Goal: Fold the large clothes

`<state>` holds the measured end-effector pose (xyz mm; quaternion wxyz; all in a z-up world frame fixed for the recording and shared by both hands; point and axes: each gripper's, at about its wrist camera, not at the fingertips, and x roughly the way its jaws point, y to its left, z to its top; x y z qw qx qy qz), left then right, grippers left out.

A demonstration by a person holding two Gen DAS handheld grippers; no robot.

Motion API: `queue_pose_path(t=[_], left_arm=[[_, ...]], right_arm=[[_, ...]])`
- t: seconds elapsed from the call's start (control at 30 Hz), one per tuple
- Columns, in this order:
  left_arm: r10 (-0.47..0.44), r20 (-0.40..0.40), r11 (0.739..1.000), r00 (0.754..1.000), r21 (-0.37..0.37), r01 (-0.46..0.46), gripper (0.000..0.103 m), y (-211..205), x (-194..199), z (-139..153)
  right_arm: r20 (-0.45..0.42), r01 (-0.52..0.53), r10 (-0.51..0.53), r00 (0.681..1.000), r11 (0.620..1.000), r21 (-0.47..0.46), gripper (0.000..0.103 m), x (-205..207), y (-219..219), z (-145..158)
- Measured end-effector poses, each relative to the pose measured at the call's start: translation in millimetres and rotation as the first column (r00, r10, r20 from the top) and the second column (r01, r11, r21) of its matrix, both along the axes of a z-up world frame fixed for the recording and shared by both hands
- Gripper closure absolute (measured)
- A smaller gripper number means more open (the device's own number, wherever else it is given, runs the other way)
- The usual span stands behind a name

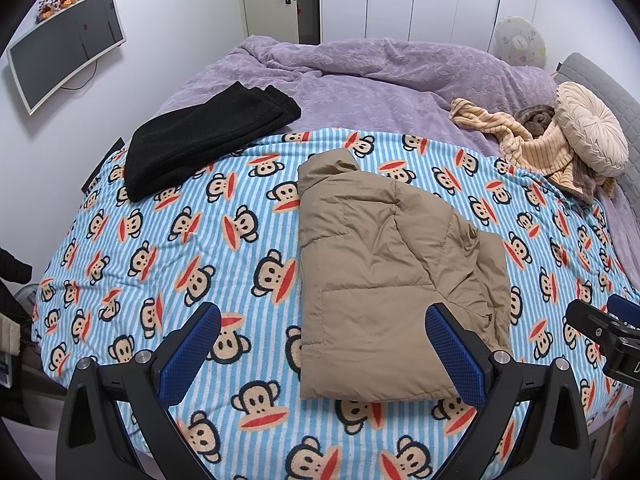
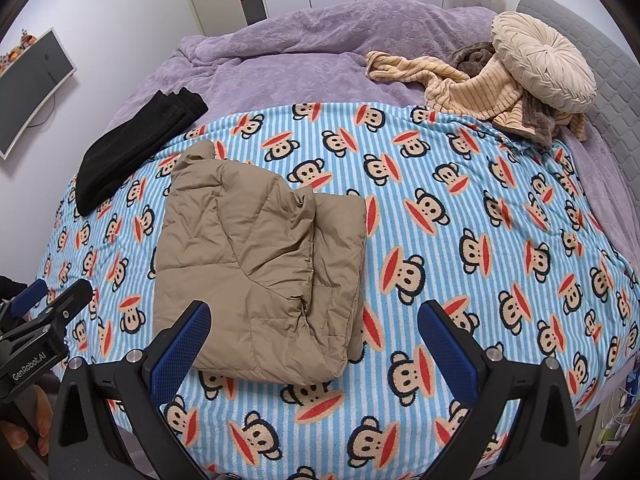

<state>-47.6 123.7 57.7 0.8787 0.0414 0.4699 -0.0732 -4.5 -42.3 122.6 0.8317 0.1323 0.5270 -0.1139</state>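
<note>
A tan puffer jacket [image 1: 384, 280] lies folded into a rough rectangle on the blue striped monkey-print blanket [image 1: 180, 240], collar away from me. It also shows in the right wrist view [image 2: 260, 272]. My left gripper [image 1: 324, 344] is open and empty, held just short of the jacket's near edge. My right gripper [image 2: 316, 340] is open and empty above the jacket's near right corner. The right gripper shows at the right edge of the left wrist view [image 1: 608, 332], and the left gripper at the left edge of the right wrist view [image 2: 40, 312].
A folded black garment [image 1: 200, 140] lies at the blanket's far left. A purple duvet [image 1: 360, 72] covers the far bed. A striped beige cloth [image 1: 532, 140] and a round cream cushion [image 1: 592, 124] sit far right by the grey headboard. A monitor [image 1: 64, 48] hangs on the left wall.
</note>
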Motion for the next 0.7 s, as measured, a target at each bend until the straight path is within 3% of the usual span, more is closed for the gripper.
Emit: queue_pose_path(t=[0.7], left_arm=[[0.001, 0.0, 1.0, 1.0, 0.0, -0.001, 0.001, -0.5, -0.1, 0.2]], right_arm=[[0.0, 0.0, 0.0, 1.0, 1.0, 0.0, 0.0, 0.1, 0.1, -0.5]])
